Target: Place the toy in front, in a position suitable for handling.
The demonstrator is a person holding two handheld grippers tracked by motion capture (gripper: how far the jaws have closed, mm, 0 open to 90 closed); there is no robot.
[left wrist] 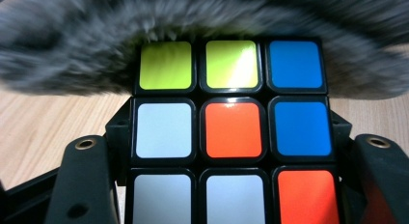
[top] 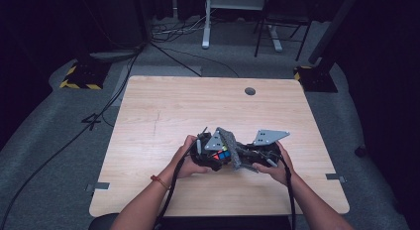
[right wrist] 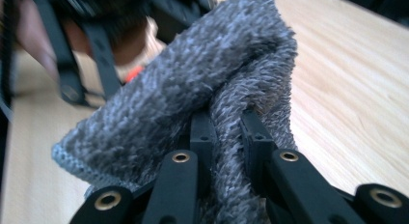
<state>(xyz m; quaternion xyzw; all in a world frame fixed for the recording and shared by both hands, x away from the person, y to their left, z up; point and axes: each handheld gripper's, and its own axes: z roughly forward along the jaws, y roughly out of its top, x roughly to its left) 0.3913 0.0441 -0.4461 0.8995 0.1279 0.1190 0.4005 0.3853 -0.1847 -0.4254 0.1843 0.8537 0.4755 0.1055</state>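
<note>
Left gripper (left wrist: 231, 185) jaws clamp the cube (left wrist: 231, 132); right gripper (right wrist: 226, 137) jaws pinch the grey cloth (right wrist: 193, 84), draped against the cube's far side, above the surface (top: 163, 106).

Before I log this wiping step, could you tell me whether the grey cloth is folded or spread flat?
Folded: the grey cloth is doubled, its fold pinched in the right gripper.

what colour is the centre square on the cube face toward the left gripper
Orange: the centre square of the cube shows best in the left gripper view.
</note>
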